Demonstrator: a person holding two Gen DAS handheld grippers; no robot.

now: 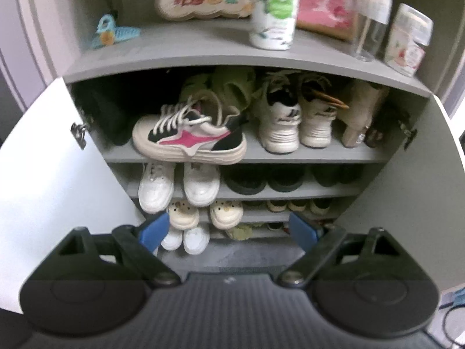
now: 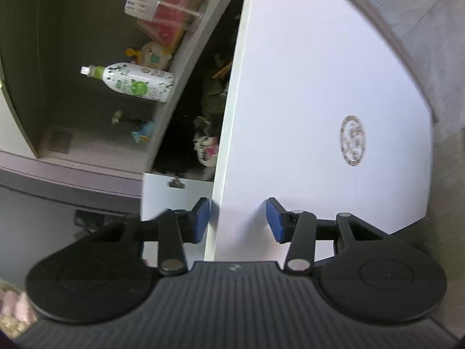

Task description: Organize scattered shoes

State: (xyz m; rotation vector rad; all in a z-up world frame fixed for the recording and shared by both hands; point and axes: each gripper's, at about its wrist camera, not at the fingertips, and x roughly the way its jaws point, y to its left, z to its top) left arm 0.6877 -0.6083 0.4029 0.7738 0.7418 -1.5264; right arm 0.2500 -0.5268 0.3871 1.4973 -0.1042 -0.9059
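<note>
The left wrist view looks into an open grey shoe cabinet with shoes on every shelf. A white, pink and black sneaker lies sideways at the front of the upper shoe shelf, its sole overhanging the edge. My left gripper is open and empty, below and in front of that sneaker. My right gripper is open and straddles the edge of the white cabinet door. Its left pad is just beside the door's edge. Part of the same sneaker shows past the door.
White high-tops and a beige heeled shoe share the upper shelf. Lower shelves hold white sneakers, dark shoes and cream clogs. A bottle, jars and ornaments stand on top. The left door is swung open.
</note>
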